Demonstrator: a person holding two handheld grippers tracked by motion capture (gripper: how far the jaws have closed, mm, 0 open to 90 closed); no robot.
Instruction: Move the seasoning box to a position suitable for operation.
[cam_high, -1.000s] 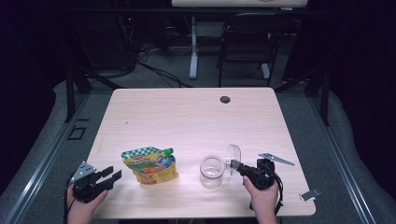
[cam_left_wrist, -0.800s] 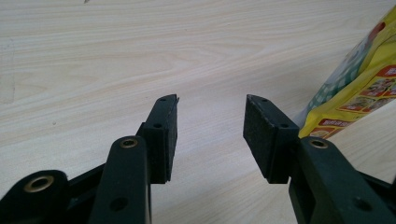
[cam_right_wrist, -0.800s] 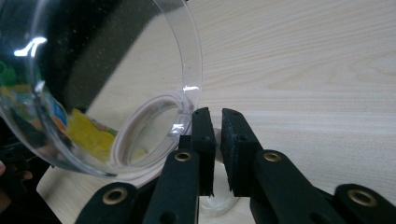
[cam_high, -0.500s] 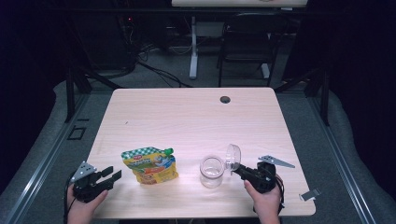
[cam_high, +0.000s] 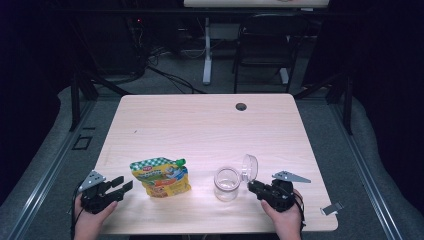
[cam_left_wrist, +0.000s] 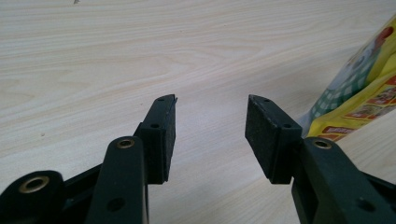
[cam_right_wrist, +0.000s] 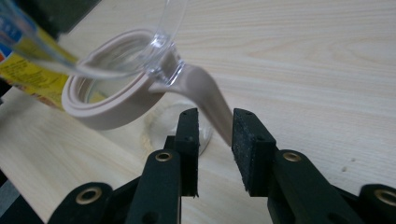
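Right gripper view: the right hand-held gripper (cam_right_wrist: 214, 135) straddles the jar (cam_high: 227, 184)'s beige latch tab (cam_right_wrist: 208, 100), jaws not yet clenched. Left hand-held gripper (cam_high: 120, 185) gapes beside the food pouch (cam_high: 161, 176) on the counter (cam_high: 210, 125). Next, probably pinch that tab.

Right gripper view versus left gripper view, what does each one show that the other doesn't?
Right gripper view alone: a clear jar with a beige rim band, its hinged clear lid open, and a beige tab that reaches down between the right gripper's jaws. Left gripper view alone: the left gripper, jaws wide apart over bare wood. Both: the yellow food pouch and the pale wooden table.
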